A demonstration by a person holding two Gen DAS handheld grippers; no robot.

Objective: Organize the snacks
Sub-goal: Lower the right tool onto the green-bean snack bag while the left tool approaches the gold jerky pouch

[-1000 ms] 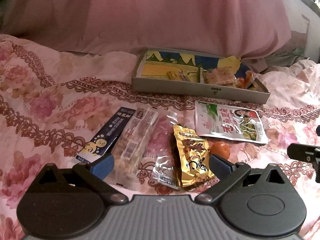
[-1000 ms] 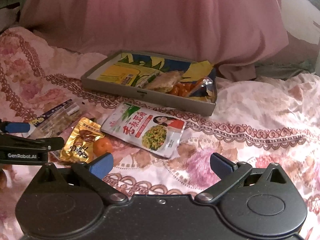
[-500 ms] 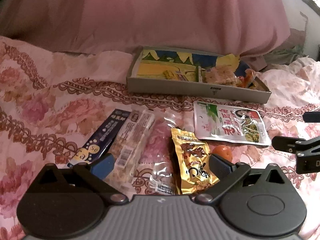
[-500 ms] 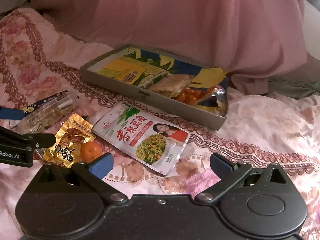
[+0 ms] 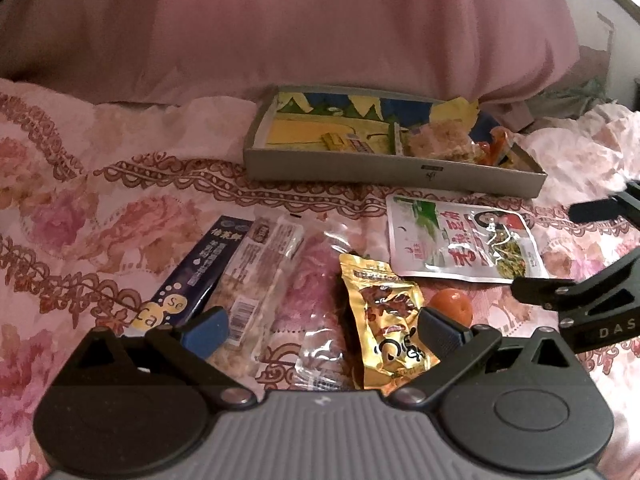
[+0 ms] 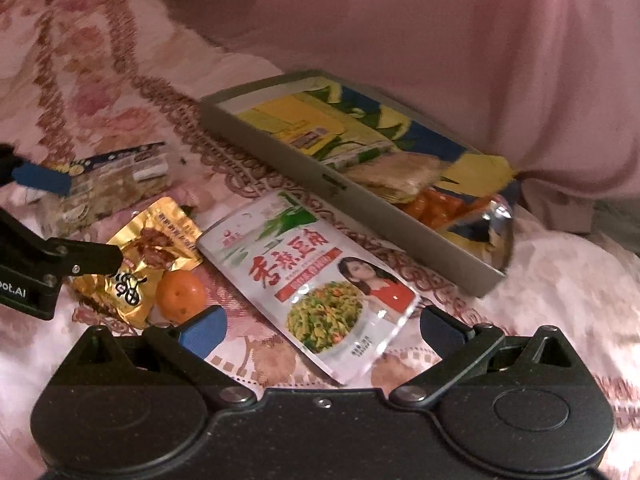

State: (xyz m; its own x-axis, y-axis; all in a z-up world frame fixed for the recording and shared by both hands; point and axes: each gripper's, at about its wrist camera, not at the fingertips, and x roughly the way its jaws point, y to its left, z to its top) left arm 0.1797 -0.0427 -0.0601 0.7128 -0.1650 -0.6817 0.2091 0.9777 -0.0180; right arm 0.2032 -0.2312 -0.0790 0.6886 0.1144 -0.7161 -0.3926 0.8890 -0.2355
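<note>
Pink floral bedding carries all items; a pink pillow lies behind at 12 o'clock.

One grey box sits at 12 o'clock in the left wrist view, with a yellow-and-blue printed lining. It holds one biscuit packet, one small yellow packet and an orange-red packet at its right end; the count of pieces in the last cannot be told.

Loose snacks on the bedding, counted:
- One white pouch with red lettering and a green vegetable picture, just in front of the box.
- One gold packet, beside the pouch at its 8 o'clock.
- One orange fruit, touching the gold packet's right edge.
- One clear wrapper, left of the gold packet.
- One long clear cracker pack, left of the wrapper.
- One dark blue box, partly under the cracker pack.

Left gripper: fingers spread wide, holding nothing, low over the cracker pack, wrapper and gold packet.

Right gripper: fingers spread wide, holding nothing, with the near corner of the white pouch between the fingertips. Contact with the pouch cannot be told.

Each gripper shows at the other view's edge, at 3 and 9 o'clock.
</note>
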